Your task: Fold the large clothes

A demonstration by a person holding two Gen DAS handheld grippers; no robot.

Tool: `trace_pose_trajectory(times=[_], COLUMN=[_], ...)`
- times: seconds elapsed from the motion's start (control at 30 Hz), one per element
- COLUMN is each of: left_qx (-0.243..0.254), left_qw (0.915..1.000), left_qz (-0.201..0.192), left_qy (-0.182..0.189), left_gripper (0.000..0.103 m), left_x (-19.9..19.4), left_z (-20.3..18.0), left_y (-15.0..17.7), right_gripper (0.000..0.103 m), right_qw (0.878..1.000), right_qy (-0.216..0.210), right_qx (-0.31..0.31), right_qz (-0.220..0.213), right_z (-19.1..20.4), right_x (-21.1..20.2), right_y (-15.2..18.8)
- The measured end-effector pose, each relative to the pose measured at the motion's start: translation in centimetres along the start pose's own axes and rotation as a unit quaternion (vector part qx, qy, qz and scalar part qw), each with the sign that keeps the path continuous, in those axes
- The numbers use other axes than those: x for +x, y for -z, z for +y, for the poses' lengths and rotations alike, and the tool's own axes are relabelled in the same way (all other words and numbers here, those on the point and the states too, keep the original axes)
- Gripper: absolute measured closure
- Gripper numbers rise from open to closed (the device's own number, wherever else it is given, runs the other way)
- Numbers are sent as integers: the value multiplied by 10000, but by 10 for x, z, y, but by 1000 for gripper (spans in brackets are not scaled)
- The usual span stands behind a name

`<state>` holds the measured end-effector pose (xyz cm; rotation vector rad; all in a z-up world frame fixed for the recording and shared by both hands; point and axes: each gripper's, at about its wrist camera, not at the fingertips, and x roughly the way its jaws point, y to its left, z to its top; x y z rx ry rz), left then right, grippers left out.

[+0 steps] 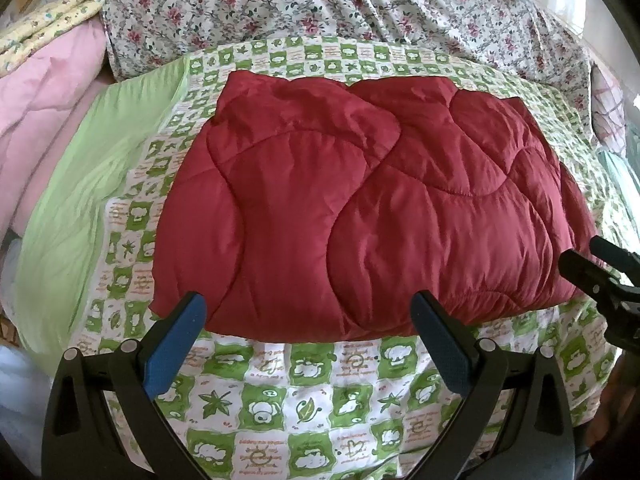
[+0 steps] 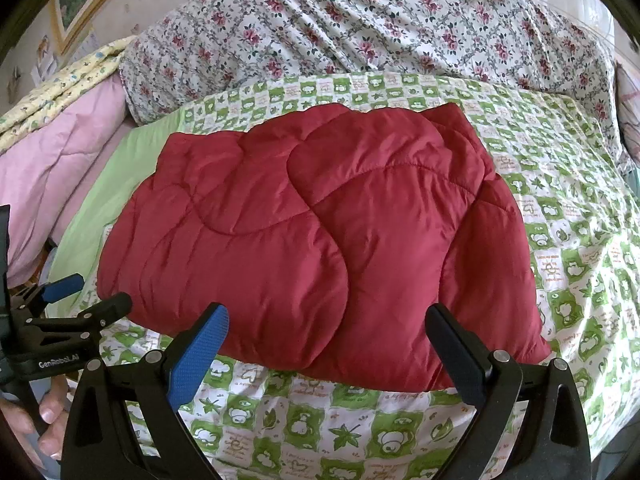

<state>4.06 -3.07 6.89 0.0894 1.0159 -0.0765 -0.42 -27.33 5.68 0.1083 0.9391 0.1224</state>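
Jacket, red quilted & puffy, lies folded into a rough rectangle mid-bed on the green-check sheet, floral quilt behind it, pink duvet off to the left. Risks as I judge them: padding is springy, so any further fold could pop open once let go; shell looks slick, so a shallow pinch may slip off or catch only the top layer & drag the stack apart; going in low at the near hem could snag the sheet too & pull it up w/ the jacket. Both tools sit on the near side, jacket just ahead of the tips. Left gripper is spread wide, nothing in it, tips right at the near hem toward the jacket's left-centre; can't tell if pads touch fabric. Right gripper likewise wide apart & empty, tips at the near hem toward the right half. Each gripper shows at the edge of the other's view, so they're side by side, near each other.
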Motion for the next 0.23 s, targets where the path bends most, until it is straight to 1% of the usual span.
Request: trace_pose_trajectory(times=[0.17,0.23], left_qx=[46,39], left_qw=[10000,9999], left_qz=[-60,-69], left_qy=[11,148], left_gripper=[1,1], left_x=[0,0], left_z=[-2,-4], left_y=[-2,-2], right_gripper=[3,3], right_qw=[10000,10000], right_qy=[2,-15], right_qx=[9,18], right_qz=[20,31], right_z=[-1,-2], right_x=[3,3], right_y=[1,1])
